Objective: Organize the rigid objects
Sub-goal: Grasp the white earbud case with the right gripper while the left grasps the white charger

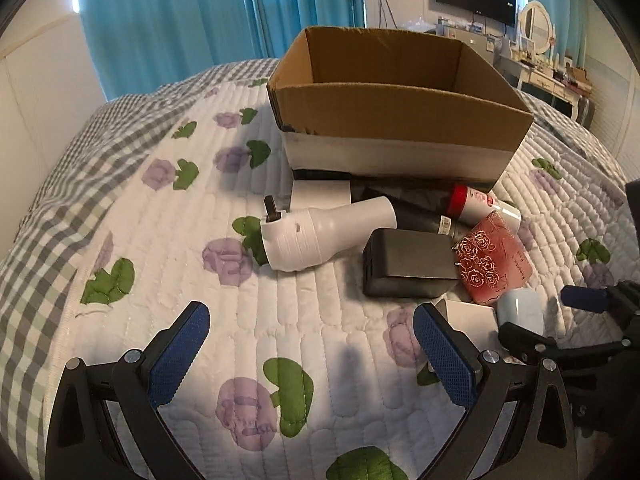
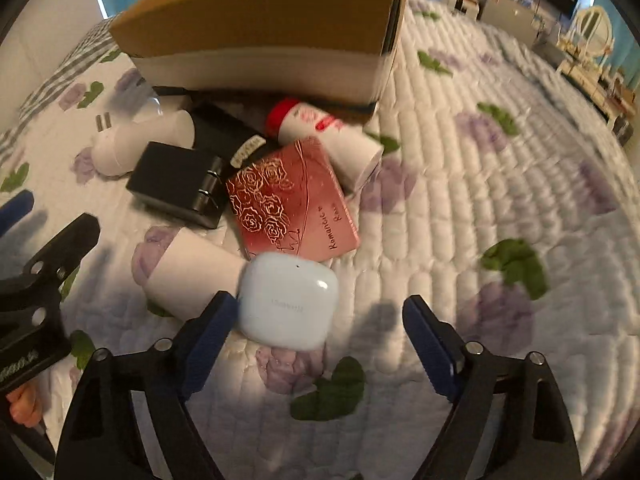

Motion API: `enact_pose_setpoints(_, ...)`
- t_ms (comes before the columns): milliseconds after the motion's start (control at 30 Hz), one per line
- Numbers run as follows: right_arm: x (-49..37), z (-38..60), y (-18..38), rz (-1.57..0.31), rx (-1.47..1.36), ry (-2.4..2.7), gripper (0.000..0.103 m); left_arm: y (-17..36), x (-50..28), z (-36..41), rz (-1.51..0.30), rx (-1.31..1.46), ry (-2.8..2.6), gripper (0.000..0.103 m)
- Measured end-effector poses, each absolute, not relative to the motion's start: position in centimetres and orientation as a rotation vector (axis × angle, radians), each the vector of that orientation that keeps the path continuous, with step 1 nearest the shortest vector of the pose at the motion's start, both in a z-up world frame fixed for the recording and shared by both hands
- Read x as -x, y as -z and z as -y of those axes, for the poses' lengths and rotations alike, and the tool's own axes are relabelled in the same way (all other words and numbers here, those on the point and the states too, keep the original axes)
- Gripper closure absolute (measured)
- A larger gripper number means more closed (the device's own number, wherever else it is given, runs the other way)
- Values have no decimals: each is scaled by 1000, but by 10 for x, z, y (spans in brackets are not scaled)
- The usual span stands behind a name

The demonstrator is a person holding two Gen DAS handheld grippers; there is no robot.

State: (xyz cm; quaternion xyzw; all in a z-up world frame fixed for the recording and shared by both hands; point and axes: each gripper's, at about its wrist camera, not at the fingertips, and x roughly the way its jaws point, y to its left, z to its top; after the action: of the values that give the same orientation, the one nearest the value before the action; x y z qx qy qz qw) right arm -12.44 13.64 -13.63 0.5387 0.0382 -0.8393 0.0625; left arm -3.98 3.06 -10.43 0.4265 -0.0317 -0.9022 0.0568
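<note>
Pickup looks like our current step: our right gripper point(image 2: 320, 320), jaws spread wide and empty, hovers with the glossy white rounded plastic earbud case point(image 2: 289, 300) at its eleven o'clock on the floral quilt point(image 2: 460, 184), the open brown cardboard box point(image 2: 260, 12) lying at twelve o'clock beyond, while our left gripper point(image 1: 312, 332) waits equally wide and empty, so next we judge we must centre on the case and close.

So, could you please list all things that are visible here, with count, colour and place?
cardboard box: 1, brown with white band, open, at back of bed
white plug adapter: 1, white, front of box, lying on its side
black charger: 1, black, right of adapter
rose card box: 1, red with gold roses, beside charger
red-capped bottle: 1, white, lying near box
earbud case: 1, white, nearest right gripper
white roll: 1, left of case
quilt: 1, white, floral
left gripper: open
right gripper: open
</note>
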Motion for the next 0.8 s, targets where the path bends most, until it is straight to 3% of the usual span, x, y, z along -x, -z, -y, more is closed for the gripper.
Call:
enact_pose_setpoints(67, 124, -142, 137, -39, -1627, 2515, 25, 105, 39, -31, 95, -1304, 2738, 0)
enact_pose_setpoints(200, 119, -150, 137, 74, -1608, 2461, 49, 103, 39, -35, 107, -1315, 2732, 0)
enact_pose_setpoints(367, 106, -166, 112, 92, -1509, 2547, 50, 104, 37, -43, 102, -1376, 2732, 0)
enact_pose_setpoints(500, 103, -183, 81, -7, -1449, 2589, 50, 106, 38, -66, 111, -1452, 2758, 0)
enact_pose_setpoints(700, 127, -187, 83, -128, -1506, 2542, 50, 124, 47, -102, 123, -1560, 2780, 1)
enact_pose_setpoints(800, 131, -186, 93, -123, -1505, 2552, 50, 138, 55, -108, 112, -1621, 2757, 13)
